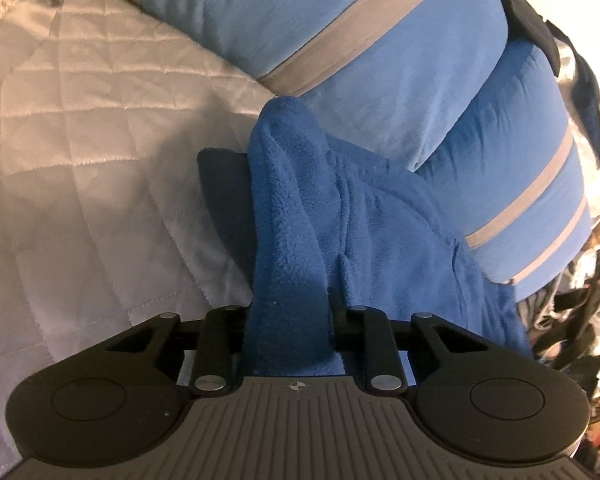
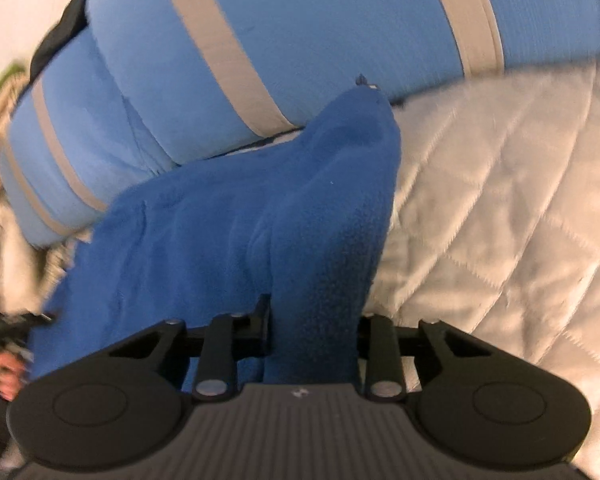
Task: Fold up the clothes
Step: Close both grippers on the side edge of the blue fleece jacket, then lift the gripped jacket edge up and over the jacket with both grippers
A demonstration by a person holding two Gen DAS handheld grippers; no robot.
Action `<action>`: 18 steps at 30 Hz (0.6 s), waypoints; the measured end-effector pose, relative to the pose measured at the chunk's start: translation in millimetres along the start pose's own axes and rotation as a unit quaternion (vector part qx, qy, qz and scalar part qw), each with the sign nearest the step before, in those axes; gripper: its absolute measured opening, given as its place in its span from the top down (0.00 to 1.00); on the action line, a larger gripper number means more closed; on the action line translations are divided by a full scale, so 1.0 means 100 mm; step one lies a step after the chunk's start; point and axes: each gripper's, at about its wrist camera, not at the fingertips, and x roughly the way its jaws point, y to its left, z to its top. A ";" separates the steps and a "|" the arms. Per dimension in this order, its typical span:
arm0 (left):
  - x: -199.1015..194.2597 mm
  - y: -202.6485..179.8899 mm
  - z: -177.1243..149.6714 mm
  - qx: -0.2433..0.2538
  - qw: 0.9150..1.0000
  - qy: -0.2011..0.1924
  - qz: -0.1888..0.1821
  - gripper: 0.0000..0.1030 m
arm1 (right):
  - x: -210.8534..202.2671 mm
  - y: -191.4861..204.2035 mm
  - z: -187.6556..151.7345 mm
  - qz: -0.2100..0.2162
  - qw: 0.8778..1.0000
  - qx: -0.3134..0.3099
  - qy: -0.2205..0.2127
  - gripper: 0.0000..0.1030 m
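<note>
A blue fleece garment (image 1: 400, 232) lies on the quilted bedspread against the pillows. In the left wrist view, a bunched fold of it rises between the jaws, and my left gripper (image 1: 292, 264) is shut on that fold. One dark finger (image 1: 220, 176) shows to the left of the cloth. In the blurred right wrist view, the same blue fleece garment (image 2: 180, 248) stands up in a ridge, and my right gripper (image 2: 312, 280) is shut on it. The fabric hides both fingertips there.
Light blue pillows with grey stripes (image 1: 340, 40) (image 2: 300, 20) lie just behind the garment. The white quilted bedspread (image 1: 80, 140) (image 2: 500, 200) stretches to the side. Mixed clutter (image 1: 572, 320) sits beyond the bed's edge. A person's hand (image 2: 4, 380) shows low left.
</note>
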 end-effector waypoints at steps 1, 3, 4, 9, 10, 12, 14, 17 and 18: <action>-0.01 -0.03 0.00 0.003 1.000 -0.002 0.006 0.76 | -0.02 0.09 -0.01 -0.018 1.000 -0.018 -0.005 0.73; -0.05 -0.08 -0.01 0.009 1.000 -0.007 0.015 0.76 | -0.03 0.26 -0.03 -0.051 0.997 -0.053 -0.015 0.73; -0.07 -0.11 -0.01 0.012 1.000 -0.010 0.020 0.76 | -0.03 0.33 -0.04 -0.063 0.996 -0.065 -0.018 0.73; -0.17 -0.31 -0.04 0.043 0.997 -0.026 0.060 0.76 | -0.11 0.55 -0.07 -0.096 0.989 -0.109 -0.040 0.74; -0.18 -0.38 -0.05 0.056 0.995 -0.030 0.073 0.77 | -0.14 0.56 -0.08 -0.096 0.988 -0.111 -0.045 0.74; -0.21 -0.53 -0.09 0.084 0.991 -0.039 0.101 0.77 | -0.20 0.58 -0.08 -0.096 0.987 -0.115 -0.053 0.75; -0.24 -0.65 -0.13 0.104 0.986 -0.046 0.125 0.77 | -0.26 0.61 -0.08 -0.095 0.987 -0.117 -0.060 0.75; -0.27 -0.80 -0.16 0.129 0.978 -0.054 0.153 0.77 | -0.37 0.64 -0.06 -0.089 0.987 -0.115 -0.069 0.75; -0.28 -0.85 -0.17 0.136 0.976 -0.056 0.160 0.77 | -0.41 0.65 -0.06 -0.087 0.987 -0.114 -0.072 0.75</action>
